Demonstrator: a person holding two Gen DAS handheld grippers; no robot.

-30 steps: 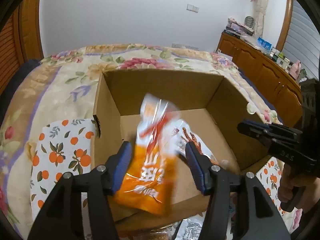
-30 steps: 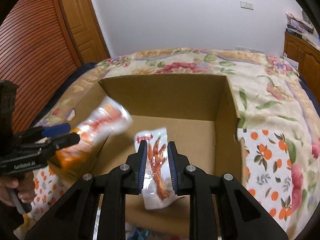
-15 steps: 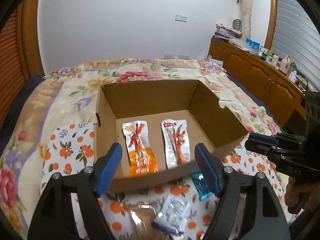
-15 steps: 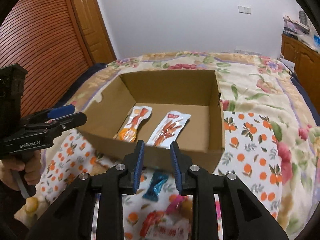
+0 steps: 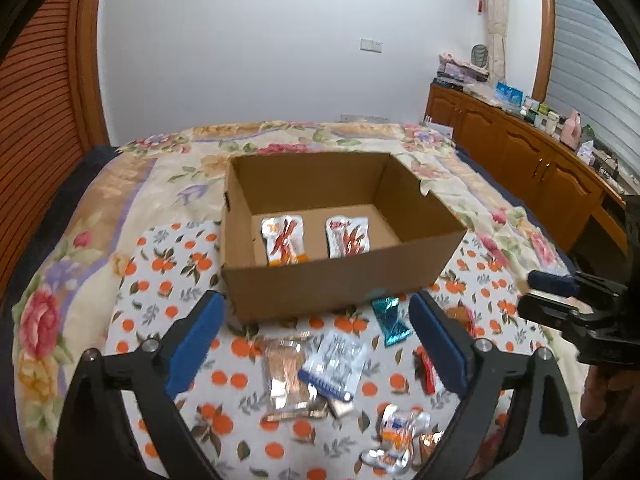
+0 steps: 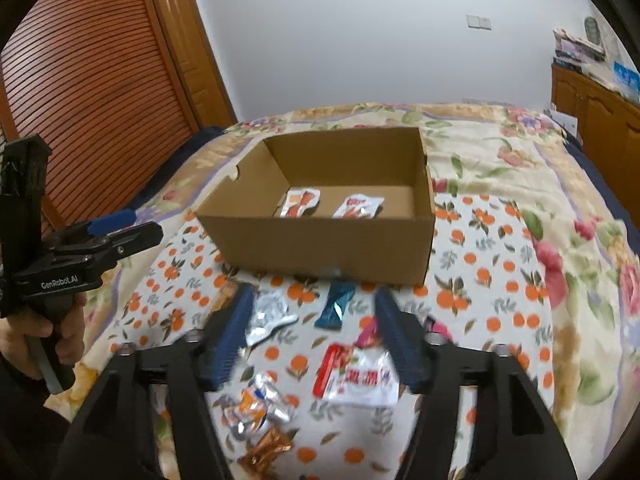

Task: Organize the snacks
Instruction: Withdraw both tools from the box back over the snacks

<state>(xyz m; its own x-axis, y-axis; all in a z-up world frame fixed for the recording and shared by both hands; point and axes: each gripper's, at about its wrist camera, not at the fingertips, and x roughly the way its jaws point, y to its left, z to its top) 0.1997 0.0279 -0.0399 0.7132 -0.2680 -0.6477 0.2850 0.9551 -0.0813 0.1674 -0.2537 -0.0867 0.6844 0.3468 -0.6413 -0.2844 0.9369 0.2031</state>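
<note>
An open cardboard box (image 5: 340, 284) (image 6: 320, 248) sits on the bed with two snack packets inside: an orange one (image 5: 285, 241) (image 6: 299, 203) on the left and a silver-red one (image 5: 347, 237) (image 6: 357, 207) on the right. Several loose snacks lie in front of the box: a teal wrapper (image 5: 390, 320) (image 6: 335, 306), a blue-white packet (image 5: 335, 364), a brown packet (image 5: 285, 376) and a red-white packet (image 6: 356, 376). My left gripper (image 5: 316, 338) is open and empty above them. My right gripper (image 6: 316, 338) is open and empty too.
An orange-print cloth (image 5: 160, 280) lies on the floral bedspread (image 5: 60, 320). A wooden cabinet (image 5: 540, 176) with clutter runs along the right wall. A slatted wooden door (image 6: 92, 92) stands at the left.
Both grippers let their packets go into the box, opened wide and pulled back and up from it. The loose snacks in front of the box came into view.
</note>
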